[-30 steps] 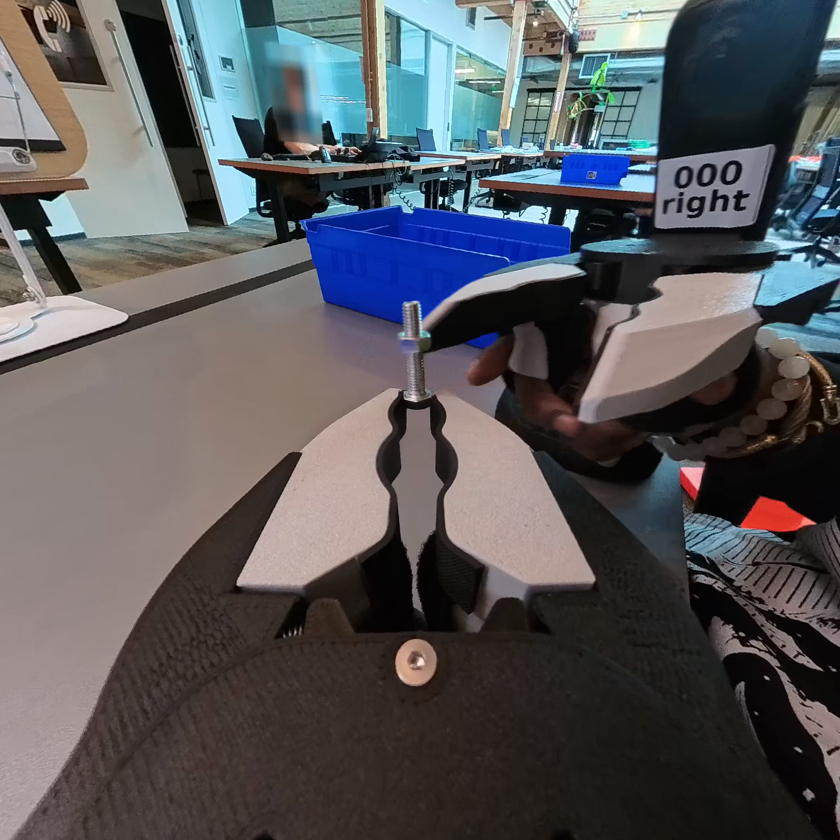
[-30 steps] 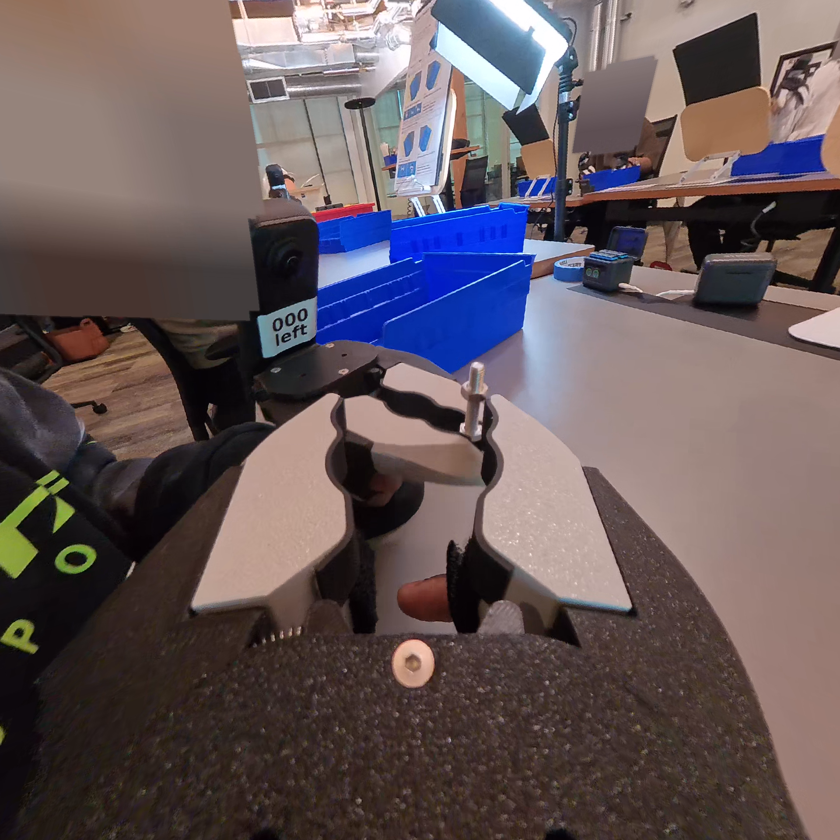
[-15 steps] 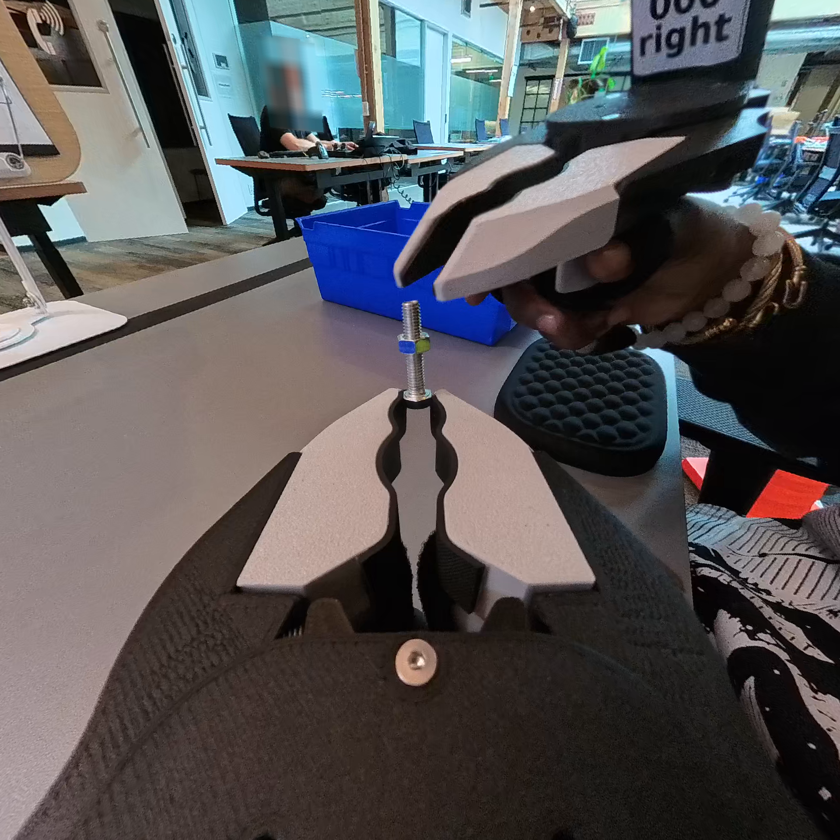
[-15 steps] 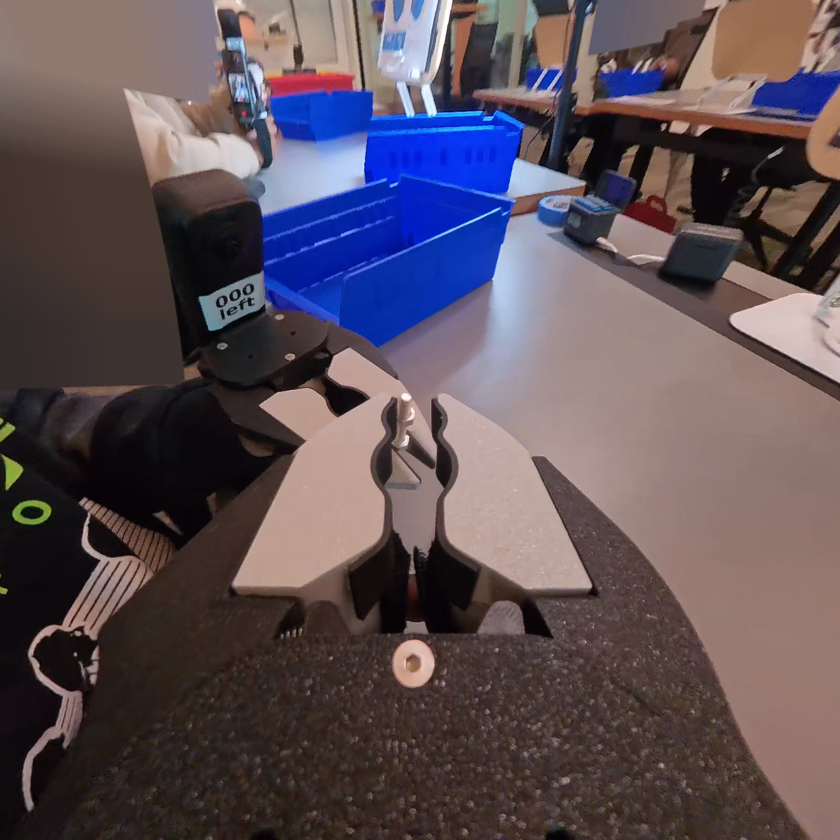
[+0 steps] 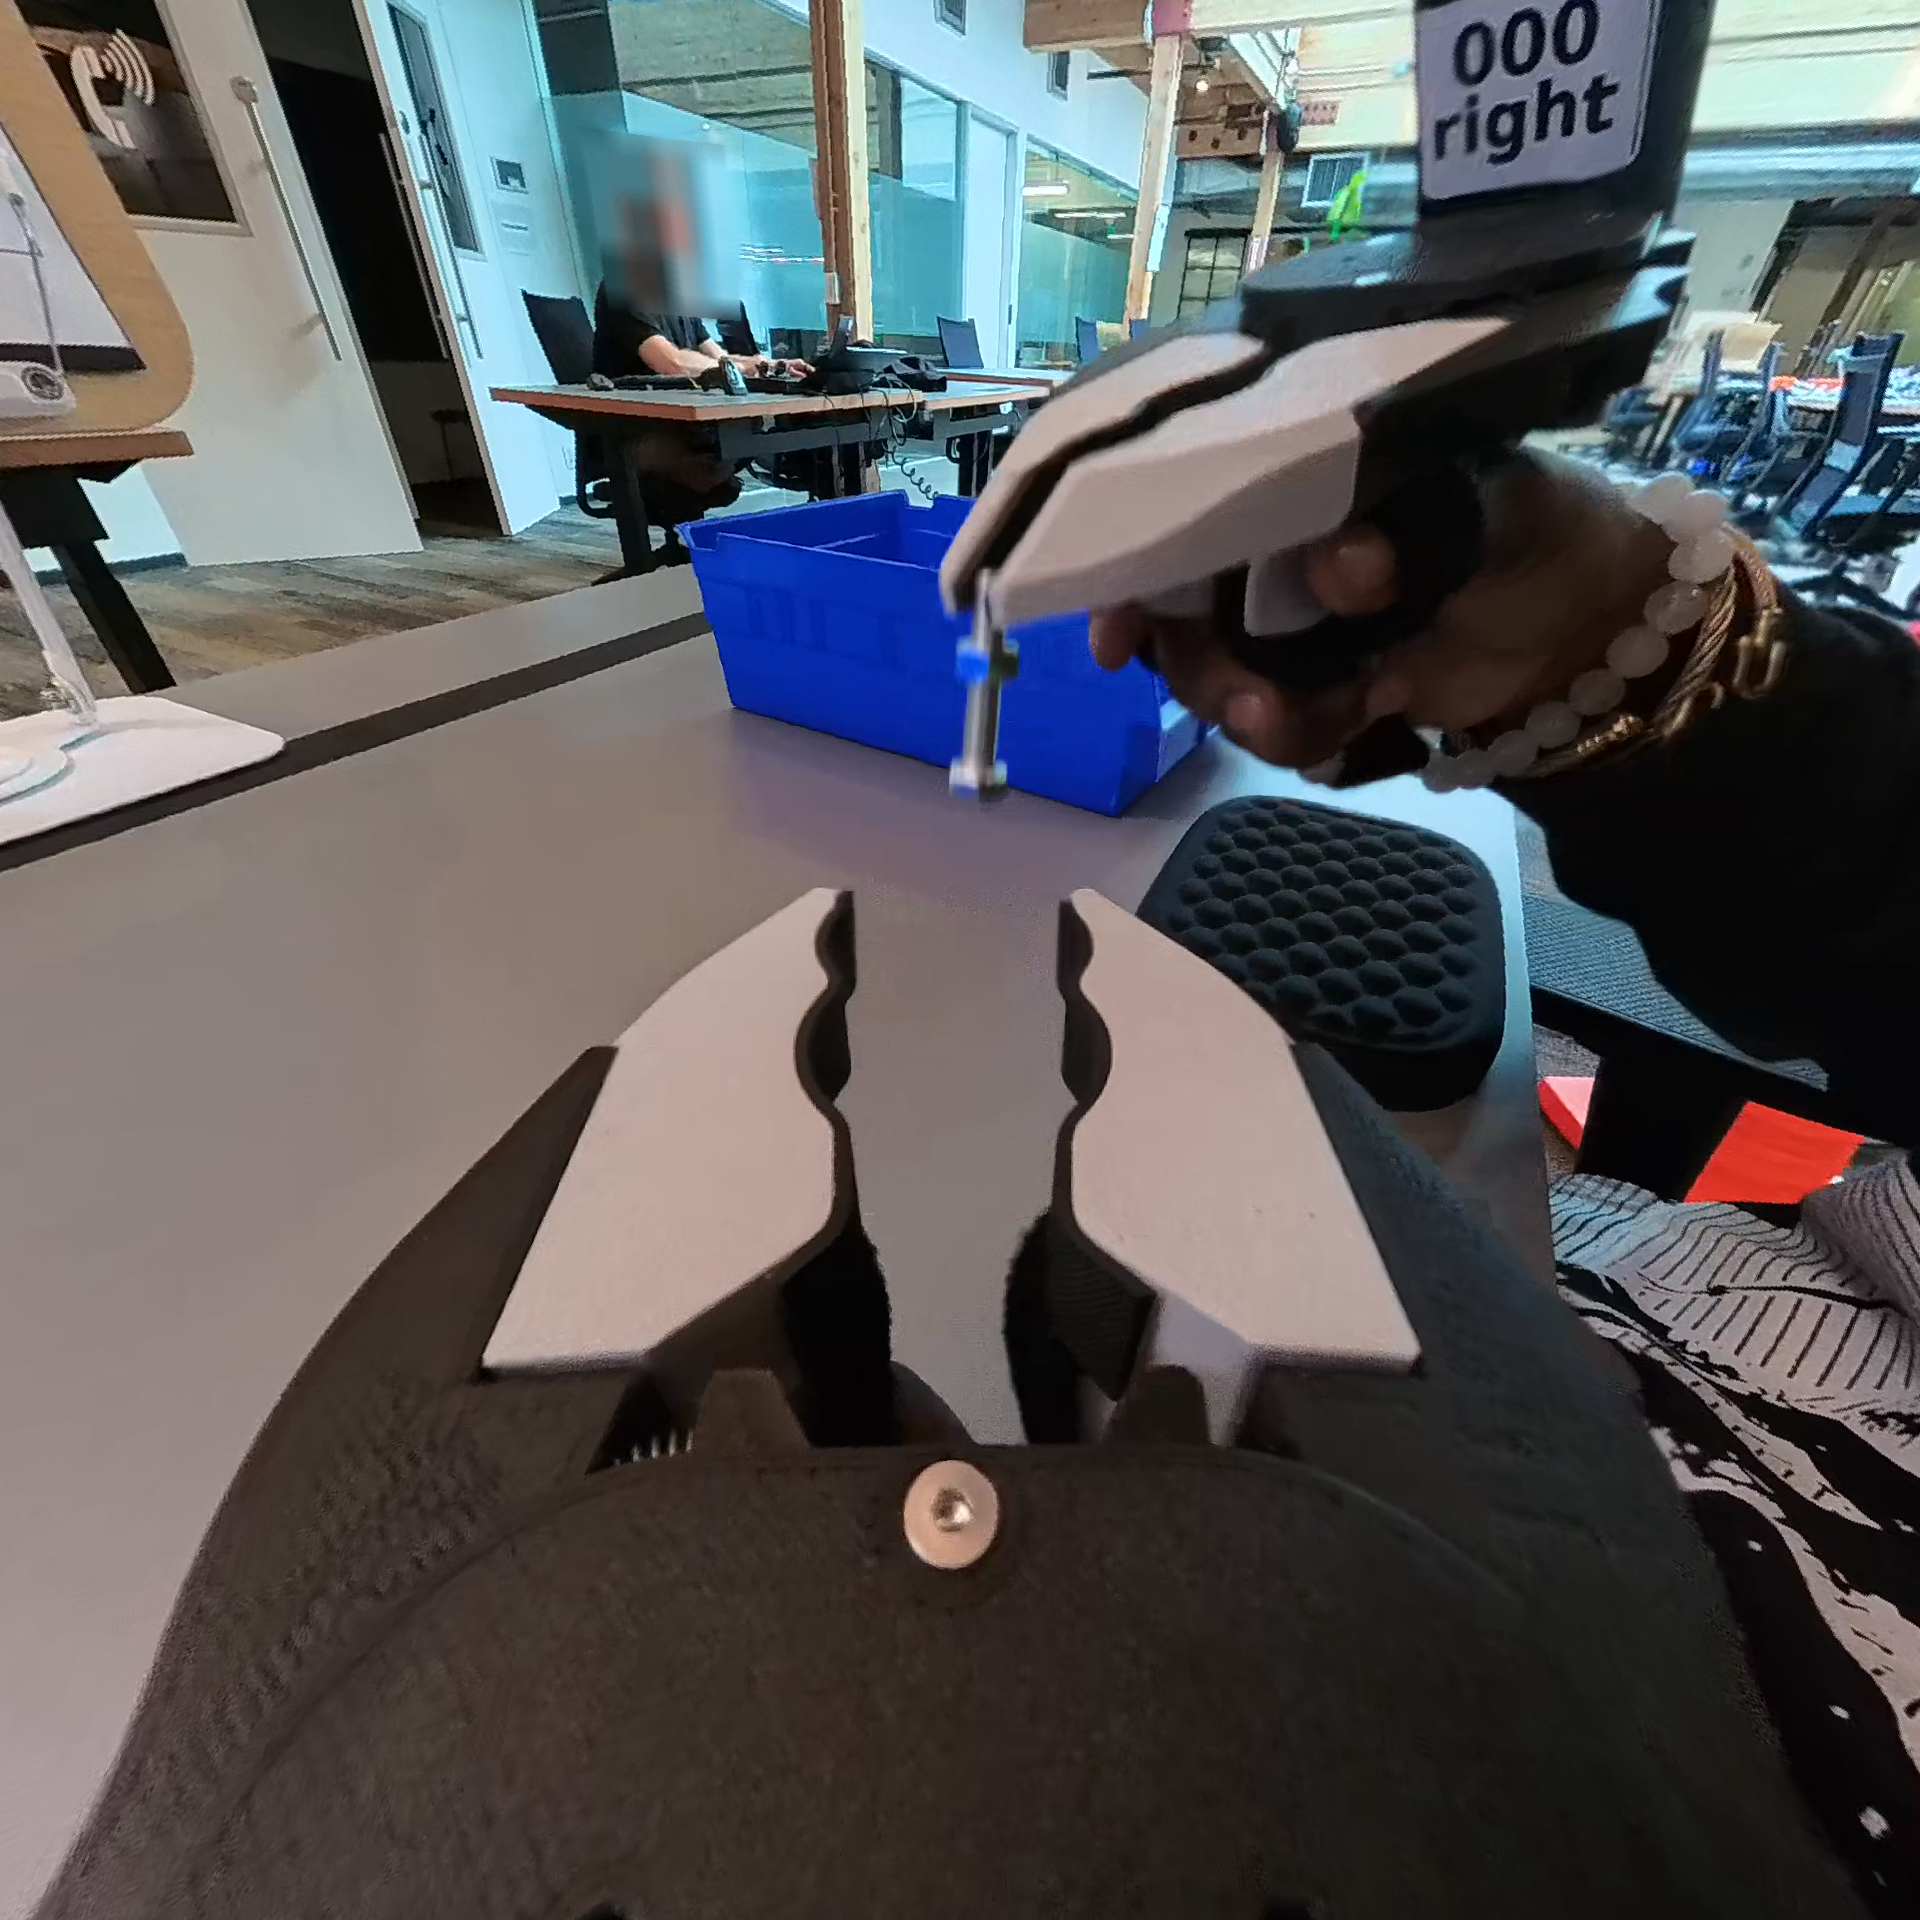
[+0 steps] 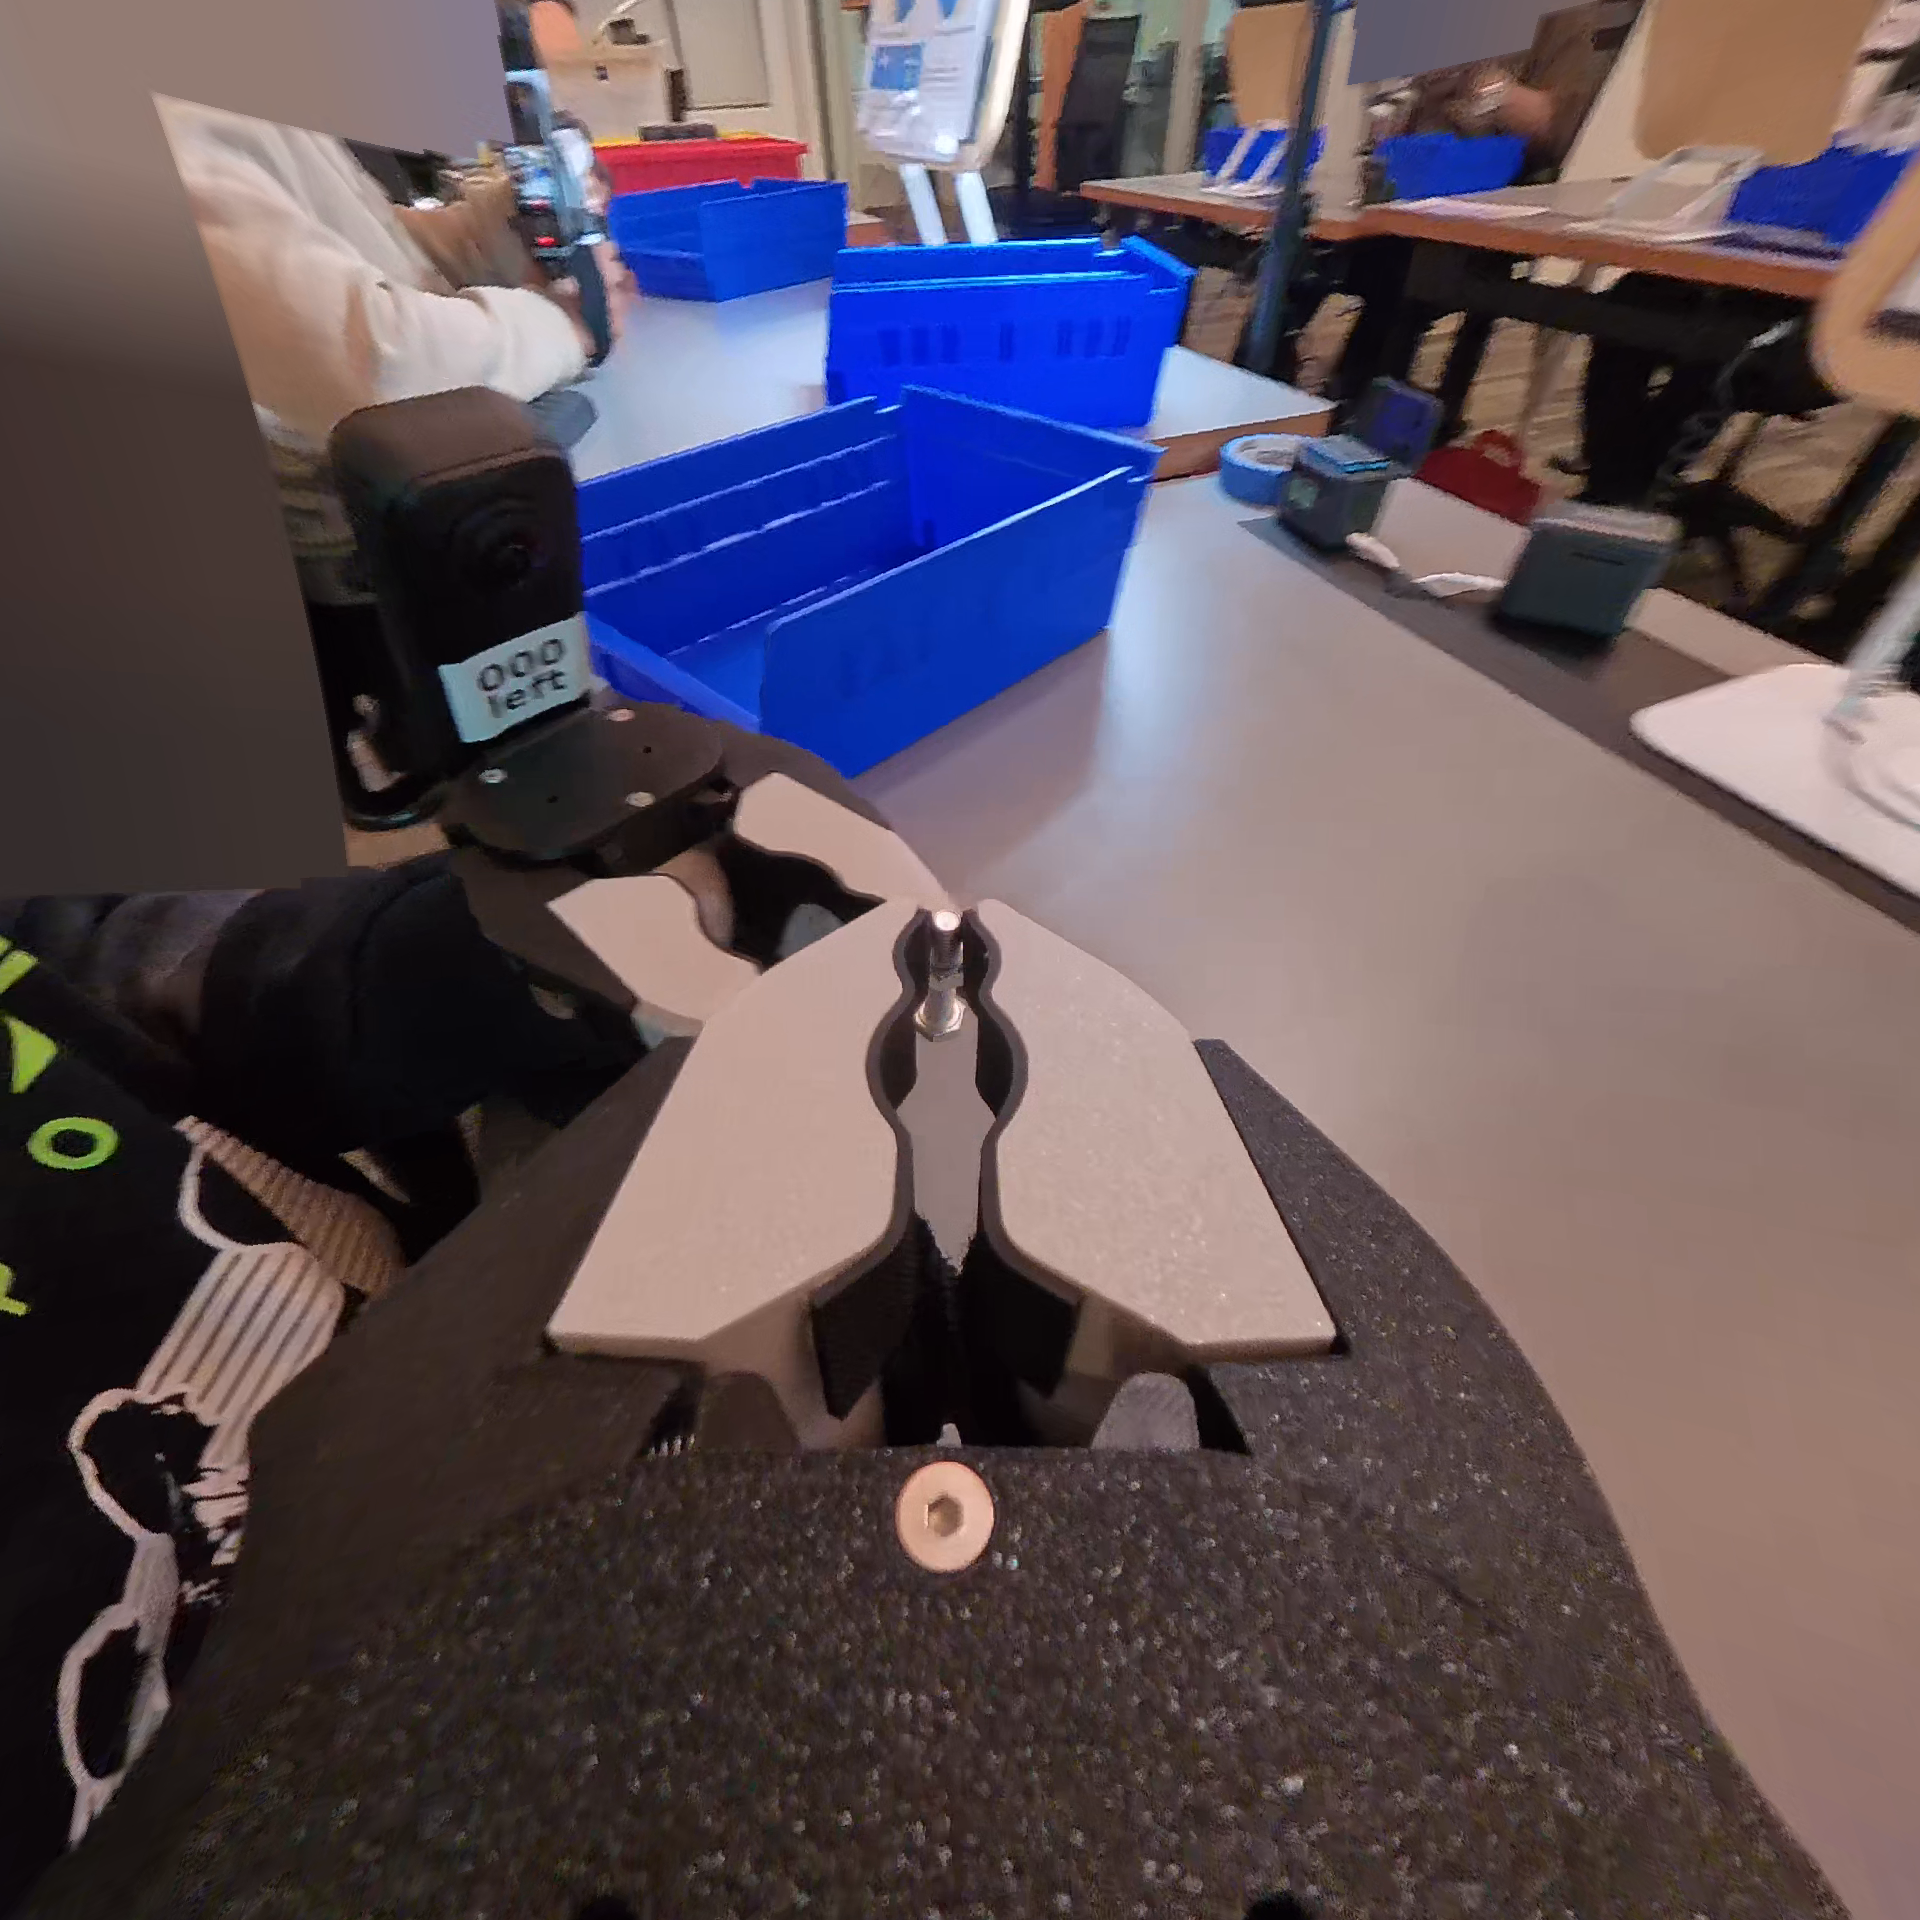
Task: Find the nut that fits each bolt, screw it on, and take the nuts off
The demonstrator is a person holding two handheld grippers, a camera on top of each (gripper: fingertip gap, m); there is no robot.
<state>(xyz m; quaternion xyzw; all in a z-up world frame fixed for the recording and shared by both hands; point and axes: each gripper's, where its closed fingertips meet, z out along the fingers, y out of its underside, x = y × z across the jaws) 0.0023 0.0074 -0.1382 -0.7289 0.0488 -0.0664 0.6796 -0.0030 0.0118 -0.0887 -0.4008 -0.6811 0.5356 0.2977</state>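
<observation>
Bolt (image 5: 980,694) with nut (image 5: 987,657) hangs over the worktop (image 5: 416,935), near the blue bin (image 5: 831,623), pinched by the right hand-held gripper (image 6: 943,925). Left hand-held gripper (image 5: 954,914) gapes empty; best regrip the head squarely before unscrewing.

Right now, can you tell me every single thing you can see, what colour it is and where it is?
Bolt: one, silver, hanging head down above the table from the tips of the right gripper.
Nut: one, silver, threaded partway up the bolt.
Table: one, grey, under everything.
Blue bins: several; one open bin near on the table, more on the tables behind.
Padded rest: one, black and bumpy, at the table's right edge.
Tape roll: one, blue, far side of the table.
Small boxes: two, dark grey, beside the tape.
Person at a desk: one, far behind.
Left gripper: grey fingers, black body, open with nothing in it.
Right gripper: grey fingers, shut on the bolt.
</observation>
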